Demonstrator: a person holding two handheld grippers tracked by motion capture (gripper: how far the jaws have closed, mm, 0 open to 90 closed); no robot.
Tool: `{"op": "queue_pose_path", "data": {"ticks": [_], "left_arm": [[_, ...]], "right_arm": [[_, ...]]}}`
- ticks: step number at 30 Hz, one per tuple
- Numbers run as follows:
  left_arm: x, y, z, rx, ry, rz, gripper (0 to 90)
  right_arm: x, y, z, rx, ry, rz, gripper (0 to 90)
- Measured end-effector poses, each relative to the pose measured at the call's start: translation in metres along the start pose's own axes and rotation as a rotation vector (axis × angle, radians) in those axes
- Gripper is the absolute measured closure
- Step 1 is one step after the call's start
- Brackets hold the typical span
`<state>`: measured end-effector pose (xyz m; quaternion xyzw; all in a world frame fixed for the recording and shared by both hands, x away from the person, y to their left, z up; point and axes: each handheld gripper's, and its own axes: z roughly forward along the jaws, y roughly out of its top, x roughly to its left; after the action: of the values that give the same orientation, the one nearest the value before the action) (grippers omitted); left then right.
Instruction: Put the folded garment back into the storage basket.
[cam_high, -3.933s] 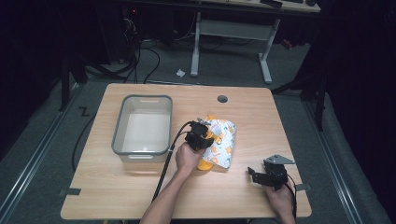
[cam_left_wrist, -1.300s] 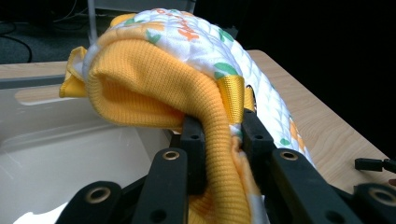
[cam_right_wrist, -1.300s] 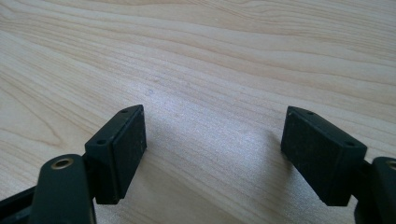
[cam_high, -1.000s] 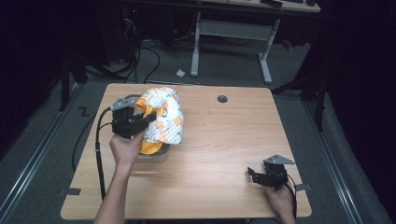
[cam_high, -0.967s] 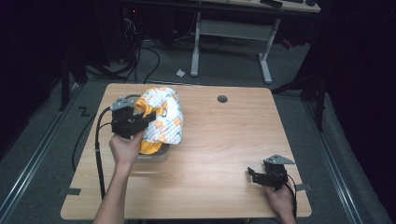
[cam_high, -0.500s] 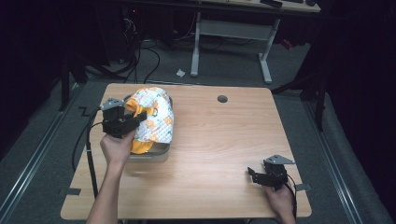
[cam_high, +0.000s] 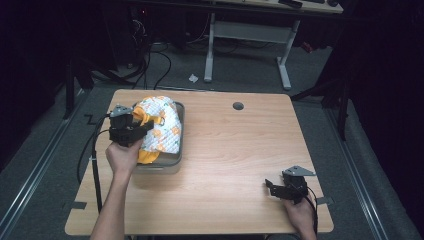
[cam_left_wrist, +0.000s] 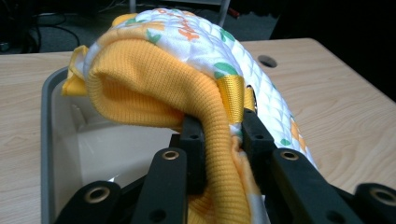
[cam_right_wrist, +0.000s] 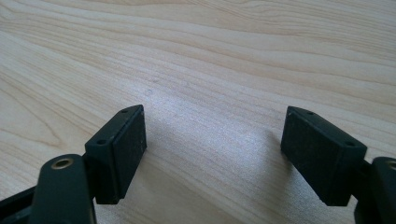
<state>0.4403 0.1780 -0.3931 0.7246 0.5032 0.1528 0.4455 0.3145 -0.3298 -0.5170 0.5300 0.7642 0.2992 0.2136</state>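
Observation:
A quilted white cloth with orange and green prints and a yellow knit lining (cam_high: 159, 127) hangs over the grey plastic bin (cam_high: 176, 162) at the table's left. My left gripper (cam_high: 136, 131) is shut on the cloth's yellow edge (cam_left_wrist: 217, 140), holding it just above the bin (cam_left_wrist: 51, 140). The cloth drapes down the bin's right side. My right gripper (cam_high: 272, 189) rests near the table's front right corner, its jaws wide apart above bare wood (cam_right_wrist: 212, 140), nothing between them.
The wooden table (cam_high: 240, 150) has a round cable hole (cam_high: 238, 106) at the back. Cables trail from the left gripper off the table's left edge. A white desk frame (cam_high: 250, 35) stands on the floor behind.
My left gripper has carried the cloth from the table's middle leftward to the bin and now lowers it there. The right gripper has stayed still.

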Motion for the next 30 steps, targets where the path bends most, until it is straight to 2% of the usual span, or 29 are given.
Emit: {"op": "queue_pose_path", "data": {"ticks": [2, 10, 14, 20, 26, 28, 30], "left_arm": [[0.001, -0.002, 0.006, 0.022, 0.019, 0.016, 74.6], [0.005, -0.006, 0.021, 0.063, 0.031, 0.015, 74.4], [0.007, -0.007, 0.034, 0.087, 0.029, -0.007, 74.0], [0.009, -0.009, 0.044, 0.116, 0.035, -0.006, 73.6], [0.011, -0.010, 0.055, 0.161, 0.046, 0.023, 73.1], [0.011, -0.011, 0.062, 0.183, 0.057, 0.022, 70.6], [0.011, -0.011, 0.064, 0.192, 0.066, 0.011, 62.6]], "right_arm": [[0.000, 0.000, 0.000, 0.000, 0.001, 0.000, 22.7], [0.000, 0.000, 0.000, -0.001, 0.000, -0.001, 22.7], [0.000, 0.000, 0.000, -0.001, 0.001, -0.001, 22.6], [0.000, 0.000, 0.000, -0.001, 0.000, -0.003, 22.7], [0.000, 0.000, 0.000, -0.001, 0.000, -0.002, 22.7], [0.000, 0.000, 0.000, 0.000, 0.000, 0.000, 22.6], [0.000, 0.000, 0.000, 0.000, 0.000, 0.000, 22.6]]}}
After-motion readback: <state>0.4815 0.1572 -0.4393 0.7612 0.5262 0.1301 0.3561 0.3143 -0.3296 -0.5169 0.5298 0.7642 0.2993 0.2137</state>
